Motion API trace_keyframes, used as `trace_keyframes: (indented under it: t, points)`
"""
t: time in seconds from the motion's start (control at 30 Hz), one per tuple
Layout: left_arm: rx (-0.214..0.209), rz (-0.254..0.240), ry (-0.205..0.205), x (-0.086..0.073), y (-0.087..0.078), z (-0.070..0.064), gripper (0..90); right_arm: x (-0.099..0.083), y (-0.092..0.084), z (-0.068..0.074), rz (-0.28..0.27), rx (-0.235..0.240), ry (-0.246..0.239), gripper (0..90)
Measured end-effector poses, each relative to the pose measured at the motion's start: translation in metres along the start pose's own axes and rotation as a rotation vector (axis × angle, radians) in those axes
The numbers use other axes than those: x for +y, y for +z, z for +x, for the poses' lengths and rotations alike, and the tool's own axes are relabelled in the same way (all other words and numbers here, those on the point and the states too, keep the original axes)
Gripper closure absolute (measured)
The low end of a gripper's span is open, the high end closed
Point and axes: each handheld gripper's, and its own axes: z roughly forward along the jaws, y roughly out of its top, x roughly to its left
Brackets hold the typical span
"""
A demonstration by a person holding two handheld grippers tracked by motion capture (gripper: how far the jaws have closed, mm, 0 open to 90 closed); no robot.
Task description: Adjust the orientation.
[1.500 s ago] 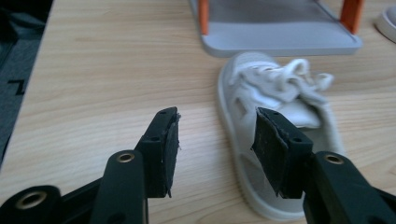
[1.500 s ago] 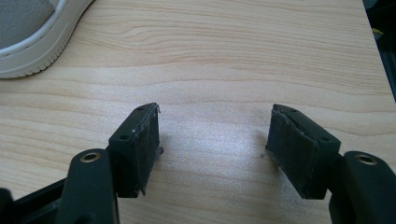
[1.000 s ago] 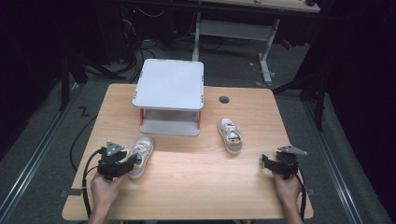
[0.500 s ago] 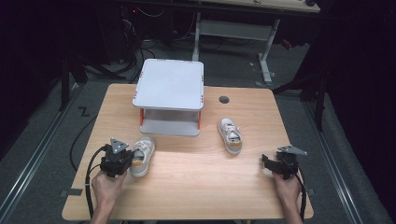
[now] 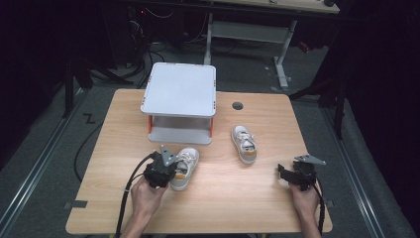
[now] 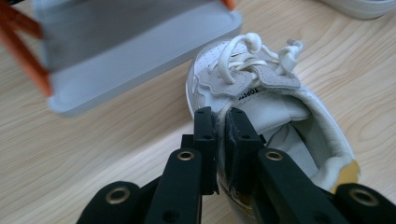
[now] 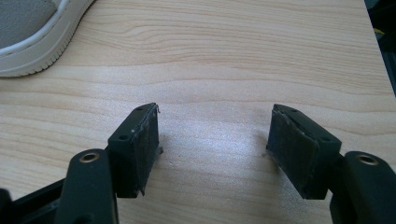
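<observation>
1. The left claw is pinched on the side wall of the near shoe, one jaw inside the opening and one outside, close to the tongue. The wall is soft and padded, so I judge it could fold or slip out of the pads if the shoe is lifted or swung quickly.

2. The grip sits off to one side of the shoe. Once clear of the desk, the heel end would likely sag and twist about the pinch, making placement harder to aim.

3. In the high view the left claw and the shoe sit just in front of the two-tier grey rack. The shoe's toe lies near the lower shelf. A push forward without enough lift could ram the toe into the shelf's edge and shove the rack back across the desk.

4. The loose laces stand up at the front of the shoe; they could catch on the shelf lip or an orange post as the shoe goes in.

5. The right claw hovers spread wide over bare desk, holding nothing. It is well apart from the second shoe, which lies to the right of the rack, so a reach for it needs care not to knock it.
</observation>
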Motion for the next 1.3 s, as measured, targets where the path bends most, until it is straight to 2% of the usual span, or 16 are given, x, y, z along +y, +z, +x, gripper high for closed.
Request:
trace_keyframes:
  t: [0.07, 0.27, 0.4, 0.5, 0.57, 0.6, 0.67, 0.77, 0.93, 1.07, 1.17, 1.3]
  points:
    - [-0.015, 0.001, -0.008, 0.005, 0.007, -0.009, 84.0, 0.0, 0.0, 0.0, 0.0, 0.0, 0.0, 33.8]
    - [-0.035, 0.037, 0.014, 0.011, 0.021, -0.04, 83.4, 0.0, 0.0, 0.0, 0.002, 0.002, 0.003, 33.2]
    - [-0.062, 0.063, -0.004, 0.012, 0.023, -0.05, 80.8, 0.0, 0.0, 0.0, 0.002, 0.0, 0.004, 32.8]
    - [-0.068, 0.069, 0.01, 0.01, 0.022, -0.055, 79.0, 0.0, 0.0, 0.0, 0.002, 0.0, 0.004, 32.8]
    - [-0.089, 0.069, -0.009, 0.009, 0.022, -0.051, 78.3, 0.0, 0.0, 0.0, 0.002, 0.0, 0.004, 32.8]
    - [-0.112, 0.063, -0.034, 0.009, 0.023, -0.049, 77.3, 0.0, 0.0, 0.0, 0.002, 0.0, 0.004, 32.8]
    - [-0.144, 0.053, -0.054, 0.008, 0.023, -0.047, 68.7, 0.0, 0.0, 0.0, 0.002, 0.0, 0.004, 32.8]
    - [-0.154, 0.021, -0.071, 0.004, 0.021, -0.044, 58.6, 0.0, 0.0, 0.0, 0.002, 0.0, 0.003, 32.8]
    - [-0.192, -0.021, -0.127, -0.001, 0.017, -0.035, 46.8, 0.0, 0.0, 0.0, 0.002, 0.0, 0.004, 32.8]
    - [-0.191, -0.068, -0.132, -0.003, 0.011, -0.028, 43.1, 0.0, 0.0, 0.0, 0.002, -0.001, 0.004, 32.8]
    - [-0.198, -0.097, -0.156, -0.005, 0.008, -0.019, 41.1, 0.0, 0.0, 0.0, 0.002, -0.001, 0.004, 32.7]
    - [-0.185, -0.139, -0.183, -0.011, 0.004, -0.004, 39.3, 0.0, 0.0, 0.0, 0.002, -0.001, 0.004, 32.8]
